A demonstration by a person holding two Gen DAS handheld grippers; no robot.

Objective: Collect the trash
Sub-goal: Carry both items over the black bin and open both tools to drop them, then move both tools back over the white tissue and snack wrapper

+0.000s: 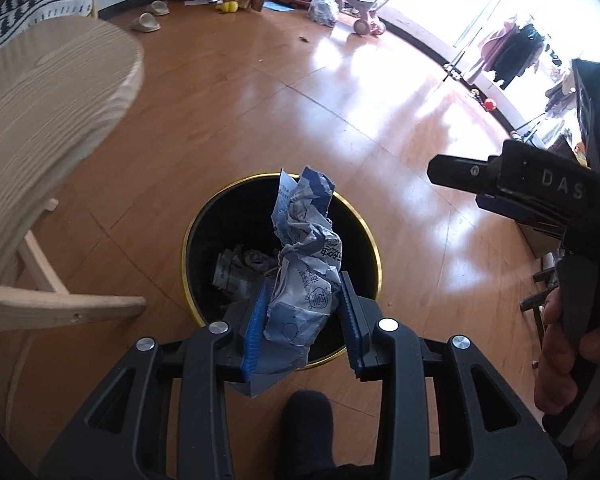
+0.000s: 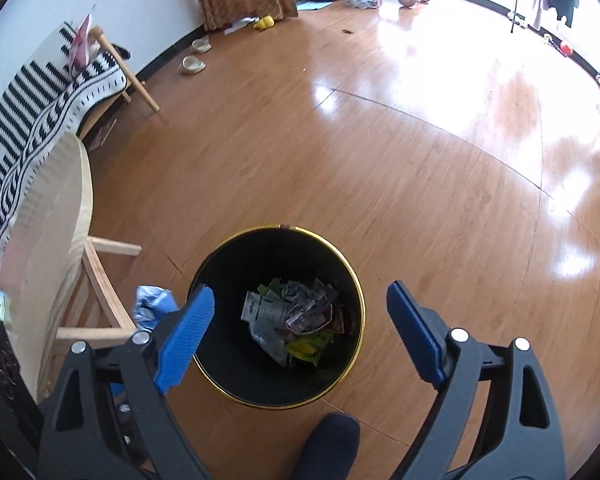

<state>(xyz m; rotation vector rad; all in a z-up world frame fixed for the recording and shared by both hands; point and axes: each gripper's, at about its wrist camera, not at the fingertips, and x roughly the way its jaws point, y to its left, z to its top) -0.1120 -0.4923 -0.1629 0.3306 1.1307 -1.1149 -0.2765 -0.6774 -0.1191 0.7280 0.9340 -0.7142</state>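
Left claw (image 1: 304, 320) clamps a crumpled wrapper (image 1: 304, 264) above the bin (image 2: 220, 376); right claw (image 2: 300, 316) gapes apart.

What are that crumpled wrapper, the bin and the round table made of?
The wrapper looks like thin plastic film or coated paper: sharp creases, printed, slightly glossy. The bin seems to be black metal or plastic with a shiny gold rim; I can't tell which. The table looks like pale, unvarnished wood with visible grain.

- Round black gold-rimmed waste bin (image 2: 278, 320) stands on the wooden floor (image 2: 380, 152); crumpled wrappers (image 2: 296, 320) lie inside.
- Round pale wooden table (image 2: 52, 240) stands left of the bin.
- Crumpled blue-and-white printed wrapper (image 1: 304, 276) hangs above the bin.
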